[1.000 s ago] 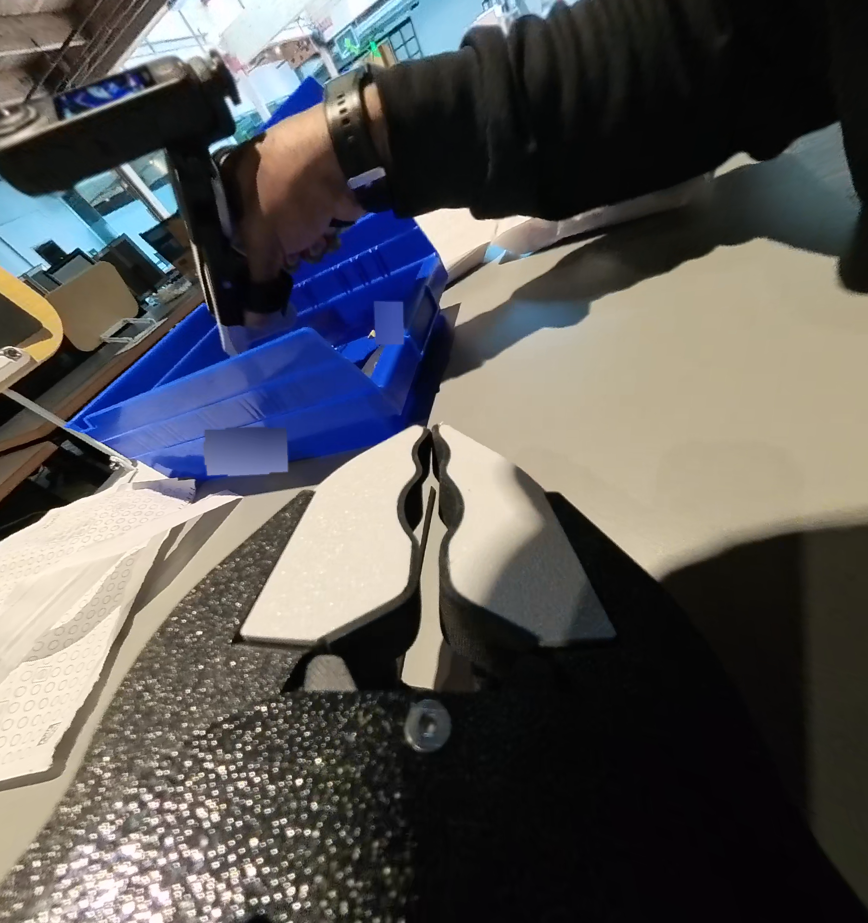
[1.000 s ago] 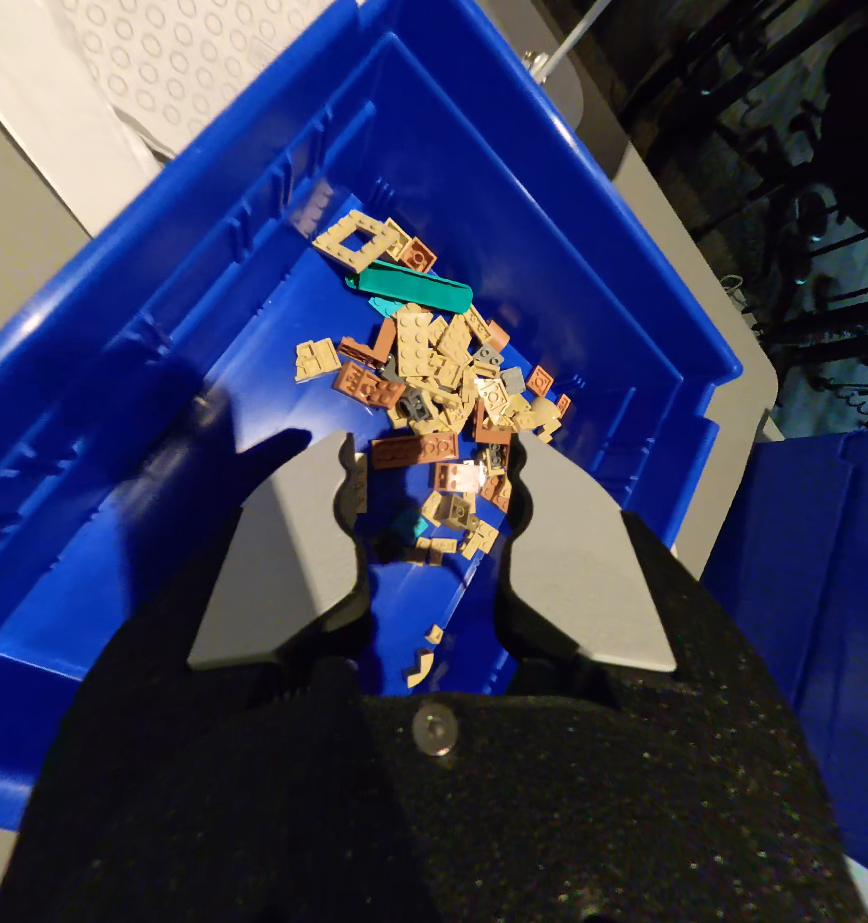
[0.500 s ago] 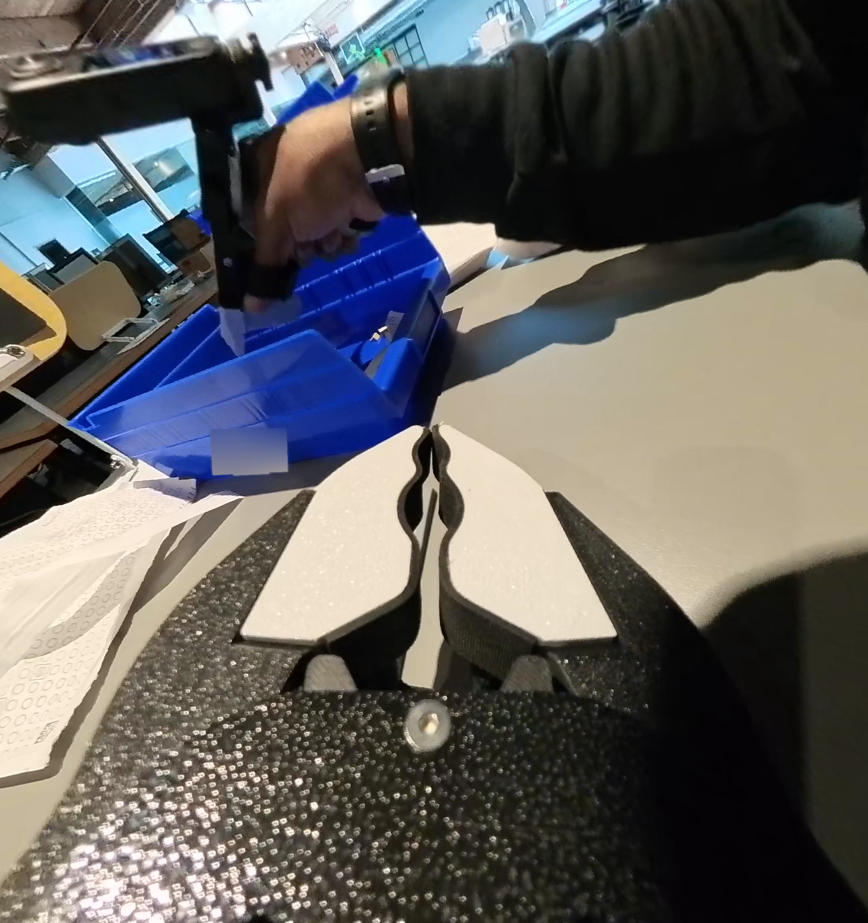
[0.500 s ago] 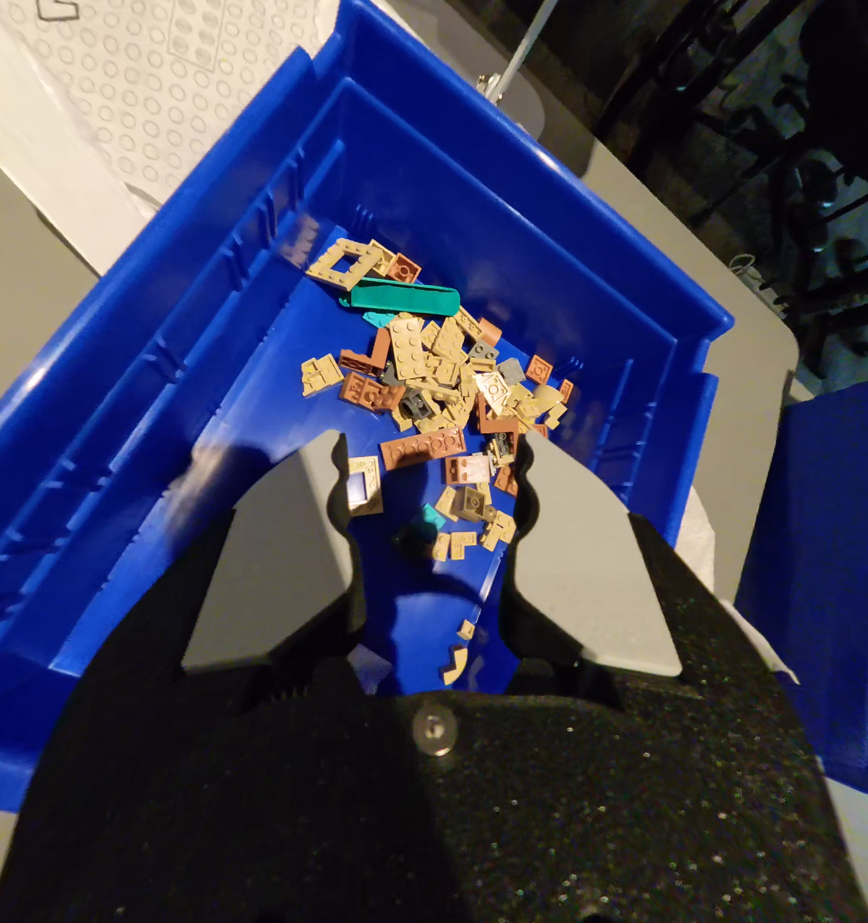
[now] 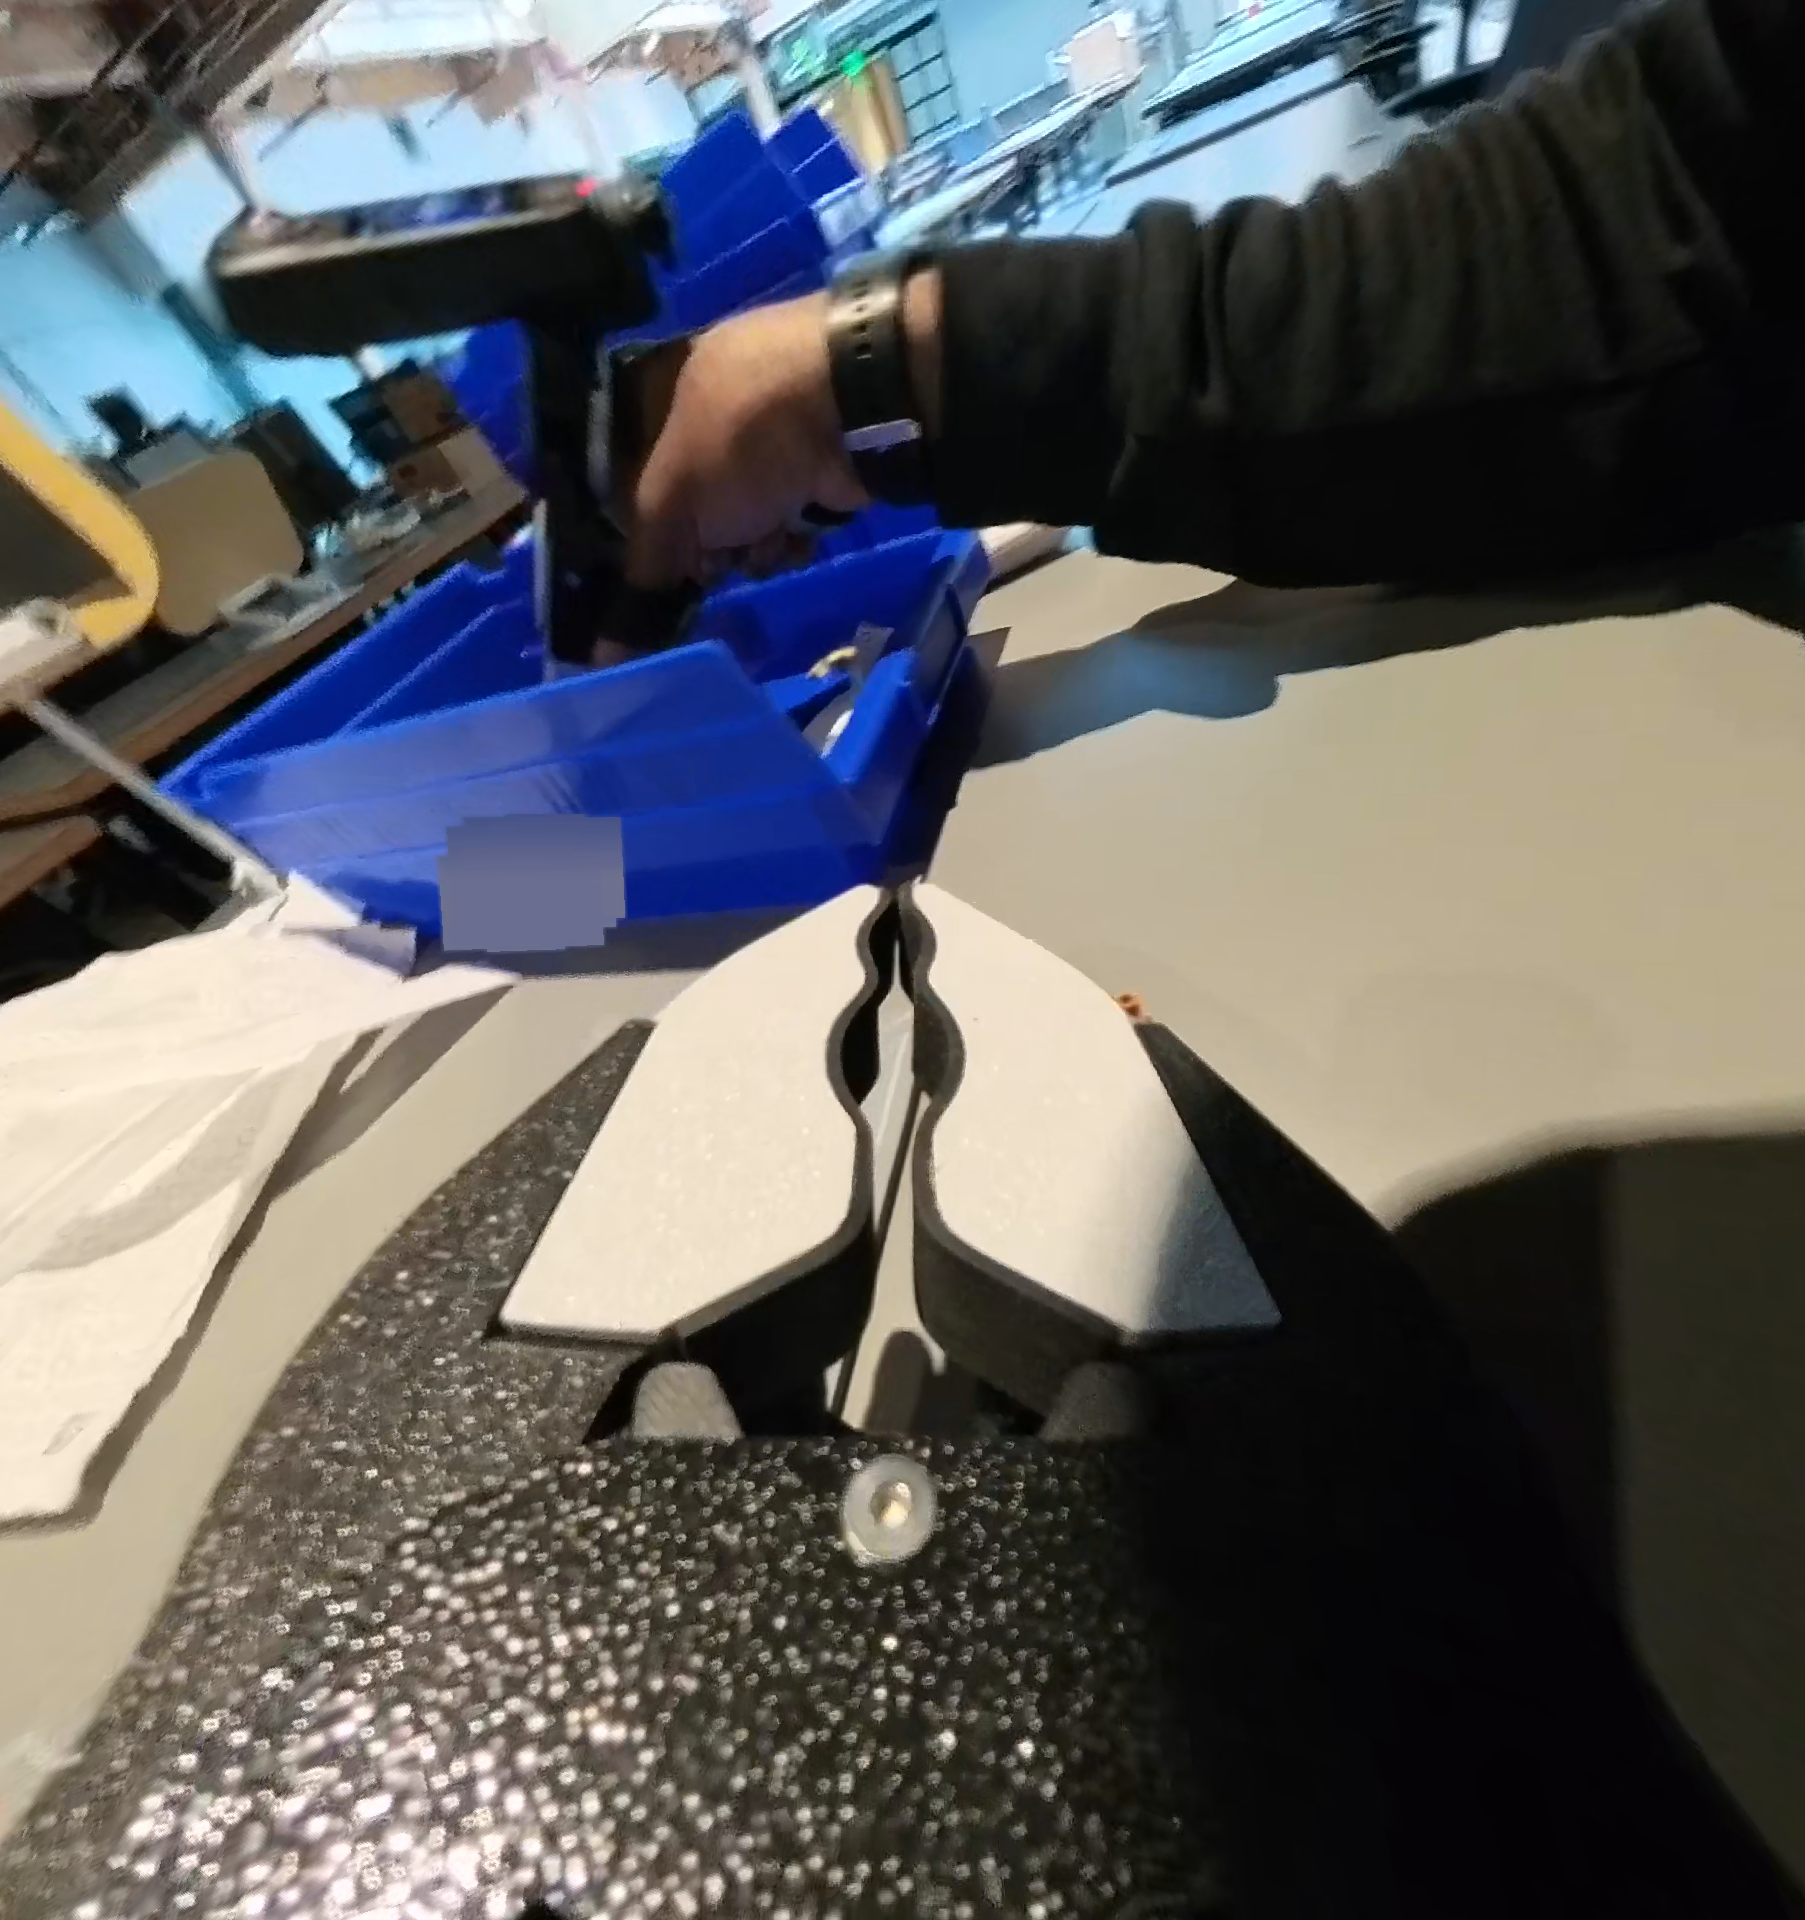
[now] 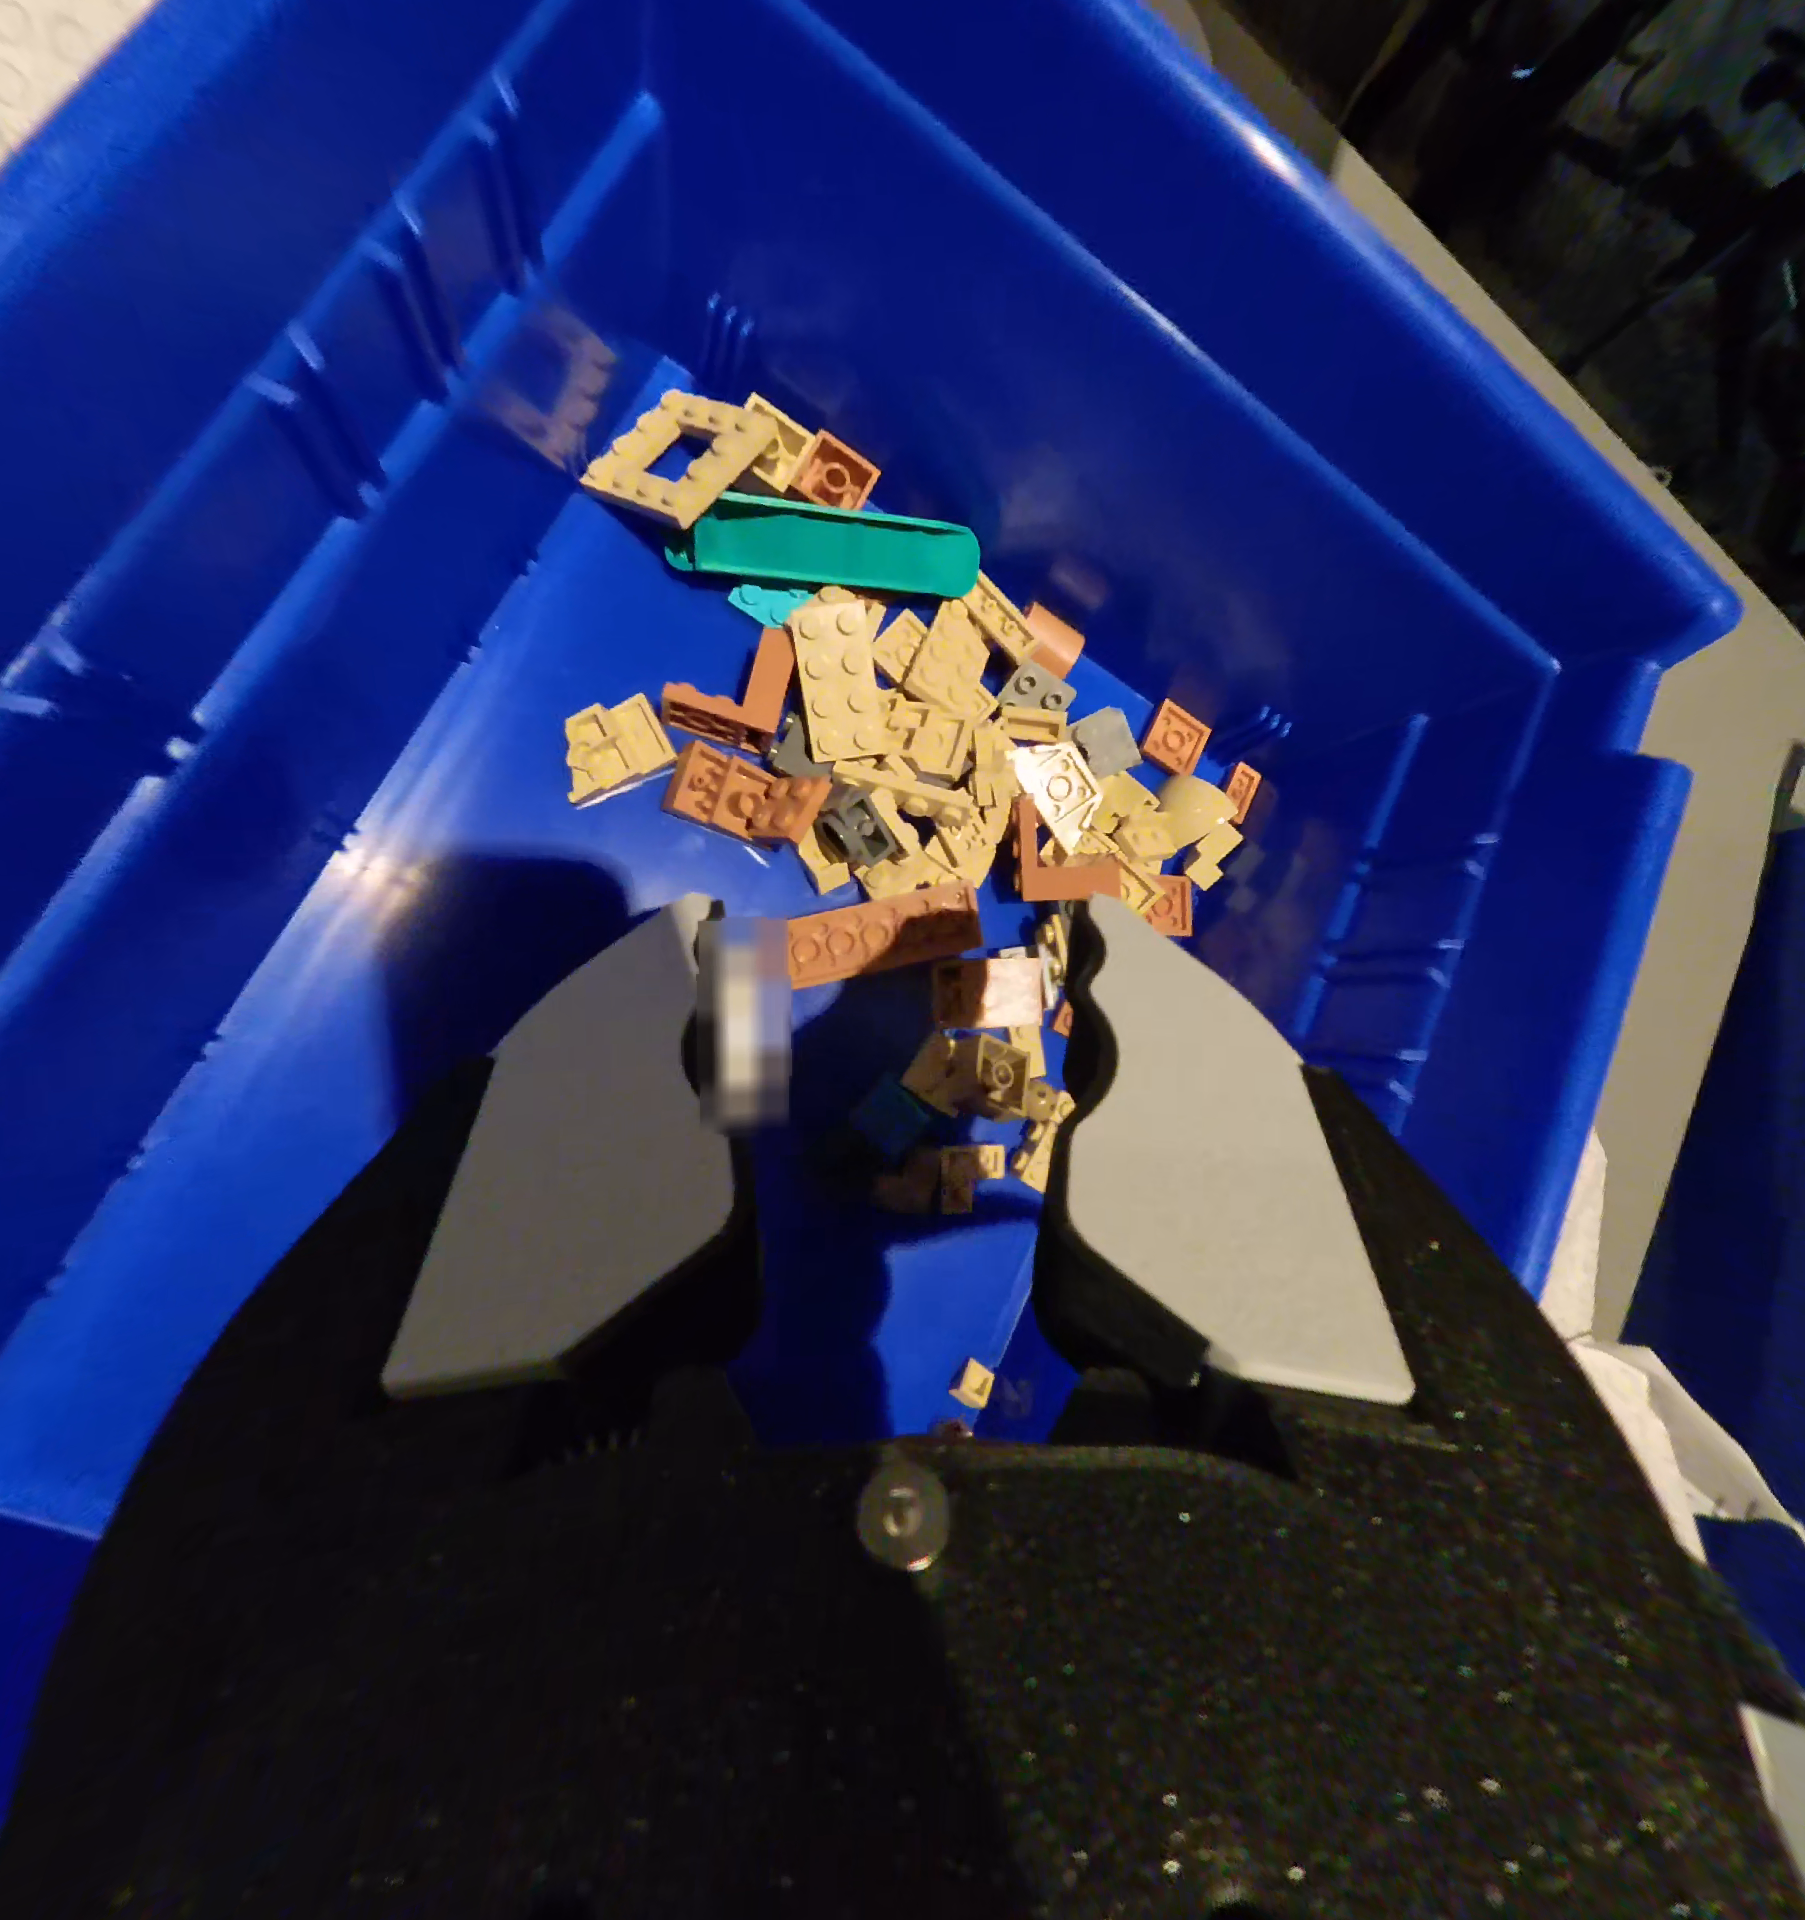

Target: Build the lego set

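- The left gripper (image 5: 898, 902) is seen clenched with nothing between its fingertips, low over the grey table (image 5: 1345, 883).
- The right gripper (image 6: 882, 914) is held spread wide, grasping nothing, inside one blue bin (image 6: 254, 520).
- Just ahead of and between its fingers (image 6: 1189, 1091), a pile of tan, brown and grey lego pieces (image 6: 929, 748) is found; an exact count cannot be told.
- One long teal piece (image 6: 836, 556) is seen beyond the pile.

bin walls (image 6: 1293, 436) hem bricks (image 6: 908, 748), open above
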Tool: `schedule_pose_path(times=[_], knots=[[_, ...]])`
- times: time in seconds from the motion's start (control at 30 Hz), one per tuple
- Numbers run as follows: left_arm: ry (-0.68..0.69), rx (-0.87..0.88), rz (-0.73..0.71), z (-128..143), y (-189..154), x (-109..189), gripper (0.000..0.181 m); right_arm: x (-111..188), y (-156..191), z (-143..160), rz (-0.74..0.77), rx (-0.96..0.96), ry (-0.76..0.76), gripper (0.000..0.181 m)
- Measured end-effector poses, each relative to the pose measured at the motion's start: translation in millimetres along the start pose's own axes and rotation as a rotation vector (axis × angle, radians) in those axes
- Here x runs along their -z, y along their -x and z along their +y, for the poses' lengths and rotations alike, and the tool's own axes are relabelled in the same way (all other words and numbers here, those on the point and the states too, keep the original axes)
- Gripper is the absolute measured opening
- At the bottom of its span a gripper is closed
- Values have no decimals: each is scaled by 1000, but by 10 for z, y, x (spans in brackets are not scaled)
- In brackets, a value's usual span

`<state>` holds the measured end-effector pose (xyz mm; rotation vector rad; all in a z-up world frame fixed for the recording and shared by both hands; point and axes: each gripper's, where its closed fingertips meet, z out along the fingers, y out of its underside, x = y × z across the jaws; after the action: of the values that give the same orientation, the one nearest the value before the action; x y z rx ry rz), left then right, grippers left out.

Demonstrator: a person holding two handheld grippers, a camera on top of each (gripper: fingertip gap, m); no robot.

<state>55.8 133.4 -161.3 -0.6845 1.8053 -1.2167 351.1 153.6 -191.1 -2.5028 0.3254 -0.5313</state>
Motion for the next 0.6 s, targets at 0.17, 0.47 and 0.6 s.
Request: schedule_pose_path(times=[0.17, 0.47, 0.6], knots=[[38, 83, -50, 58, 136, 5, 0, 22, -50, -5, 0, 2, -16, 62], [60, 173, -93, 108, 266, 27, 0, 359, -233, -142, -7, -17, -106, 55], [62, 180, -96, 113, 277, 28, 0, 300, -240, -90, -19, -25, -86, 55]])
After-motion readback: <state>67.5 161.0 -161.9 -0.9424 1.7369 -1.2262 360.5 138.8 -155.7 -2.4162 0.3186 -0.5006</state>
